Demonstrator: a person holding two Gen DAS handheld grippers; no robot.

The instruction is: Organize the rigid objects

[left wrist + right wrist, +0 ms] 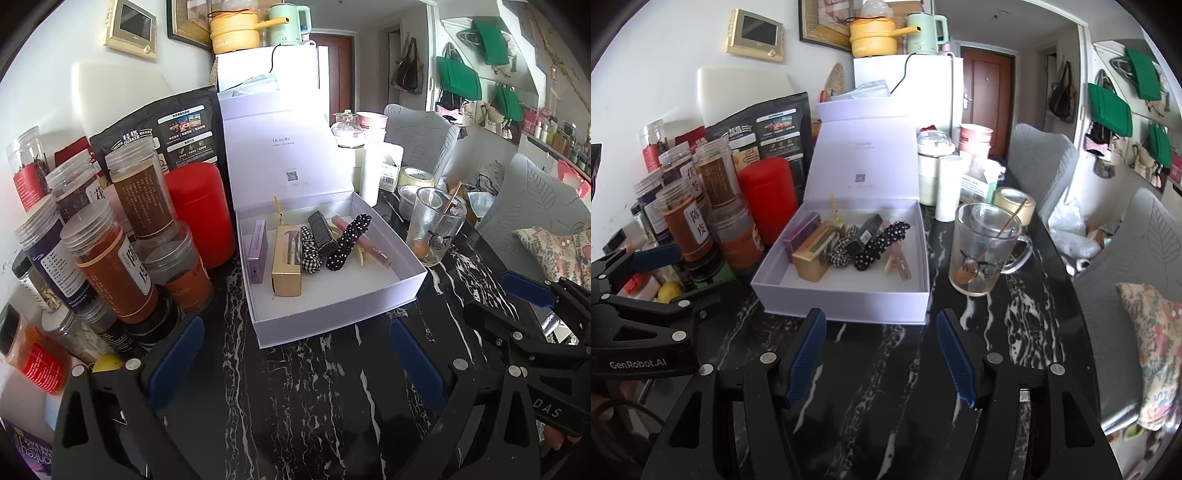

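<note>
An open white gift box (384, 295) (849, 299) stands on the black marble table, its lid up at the back. Inside lie a purple box (258, 245), a gold box (287, 262) (812, 258), a checked scrunchie (310, 249) (840, 253), a black box (322, 230) (866, 230), a black dotted hair clip (349, 238) (881, 243) and a pink tube (364, 240) (899, 264). My left gripper (295, 354) is open and empty in front of the box. My right gripper (881, 350) is open and empty, also in front of the box; it also shows in the left wrist view (532, 291).
Several spice jars (107, 258) (687, 229), a red canister (201, 214) (768, 197) and a black Quaker bag (166, 129) crowd the left. A glass mug with a stick (436, 225) (982, 247) stands right of the box, tape roll (1014, 203) and cups behind. Grey chairs stand at the right.
</note>
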